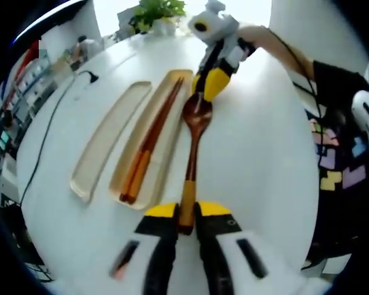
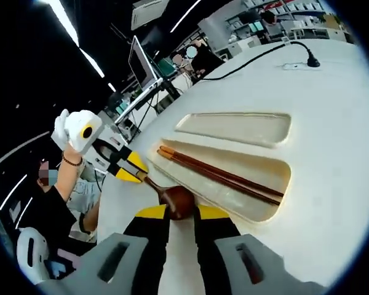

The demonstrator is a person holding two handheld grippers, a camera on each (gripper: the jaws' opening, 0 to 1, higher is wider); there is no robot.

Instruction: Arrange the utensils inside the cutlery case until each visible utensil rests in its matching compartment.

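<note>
A wooden spoon (image 1: 195, 123) with an orange handle lies just right of the cutlery case. My left gripper (image 1: 186, 212) is shut on the handle end. My right gripper (image 1: 210, 85) comes in from the far side, its yellow tips at the spoon's bowl. In the right gripper view the bowl (image 2: 178, 201) sits between the narrow jaws of the right gripper (image 2: 183, 212), and the left gripper (image 2: 128, 165) holds the handle at the left. A pair of brown chopsticks (image 1: 149, 144) (image 2: 221, 175) lies in the nearer long compartment (image 2: 267, 206). The other compartment (image 1: 107, 141) (image 2: 234, 128) is bare.
The round white table (image 1: 258, 160) carries a black cable (image 1: 46, 138) along its left side, ending in a plug (image 2: 310, 61). A potted plant (image 1: 157, 13) stands at the far edge. A person's arm (image 1: 283, 49) reaches in from the right. Desks and monitors stand beyond the table.
</note>
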